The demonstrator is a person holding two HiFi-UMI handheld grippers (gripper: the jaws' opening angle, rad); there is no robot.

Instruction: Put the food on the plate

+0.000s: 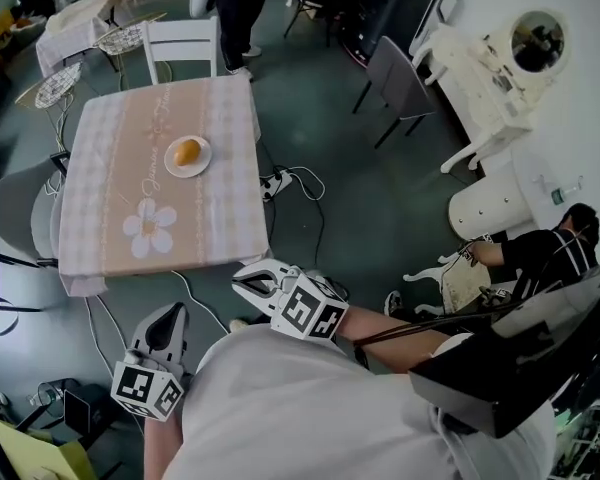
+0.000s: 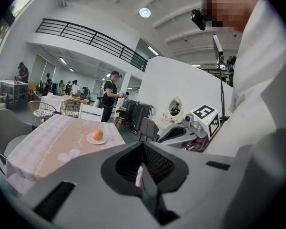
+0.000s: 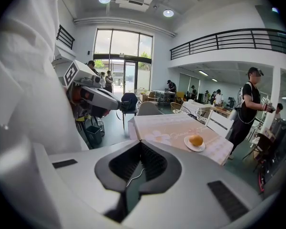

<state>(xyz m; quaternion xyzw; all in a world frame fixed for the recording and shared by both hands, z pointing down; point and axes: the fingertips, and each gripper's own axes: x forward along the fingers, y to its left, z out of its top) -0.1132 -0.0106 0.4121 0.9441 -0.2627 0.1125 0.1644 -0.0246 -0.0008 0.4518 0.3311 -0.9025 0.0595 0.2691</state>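
Observation:
An orange, roundish piece of food lies on a small white plate on the table with the pink-beige cloth. Both grippers hang well short of the table, close to the person's body. My left gripper is shut and holds nothing. My right gripper is shut and also holds nothing. The left gripper view shows the food on its plate far ahead, beyond the closed jaws. In the right gripper view the food sits far off, past the closed jaws.
A white chair stands at the table's far side and a grey chair at its left. Cables lie on the floor right of the table. A person stands beyond it; another sits at right.

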